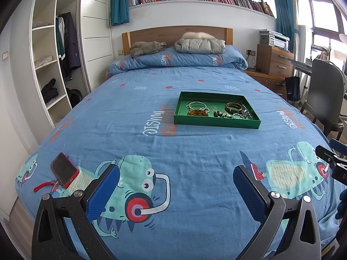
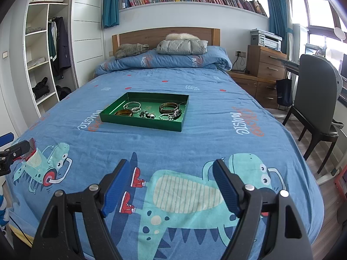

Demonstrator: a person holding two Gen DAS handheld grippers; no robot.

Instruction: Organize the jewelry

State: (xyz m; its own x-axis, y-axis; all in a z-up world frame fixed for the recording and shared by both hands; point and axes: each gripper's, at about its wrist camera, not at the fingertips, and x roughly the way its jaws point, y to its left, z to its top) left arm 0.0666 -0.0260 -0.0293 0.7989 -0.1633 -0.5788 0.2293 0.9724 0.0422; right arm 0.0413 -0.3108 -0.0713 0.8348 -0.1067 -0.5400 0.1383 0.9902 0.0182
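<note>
A green tray (image 1: 219, 124) sits mid-bed; it also shows in the right wrist view (image 2: 143, 124). Inside lie silver bangles (image 1: 196, 105), an amber bangle (image 1: 197, 113), a brown bangle (image 1: 233, 107), dark beads (image 1: 220, 114) and small silver rings (image 1: 238, 116). In the right wrist view the same pieces show: silver bangles (image 2: 132, 104), amber bangle (image 2: 123, 113), brown bangle (image 2: 168, 108). My left gripper (image 1: 176, 174) is open and empty above the bed's near end. My right gripper (image 2: 171, 169) is open and empty, also well short of the tray.
A phone in a red case (image 1: 64, 169) with a red strap lies at the bed's near left corner. A folded duvet and clothes lie at the headboard. A wardrobe stands left; drawers (image 1: 273, 61), a printer and a chair (image 2: 314, 106) stand right.
</note>
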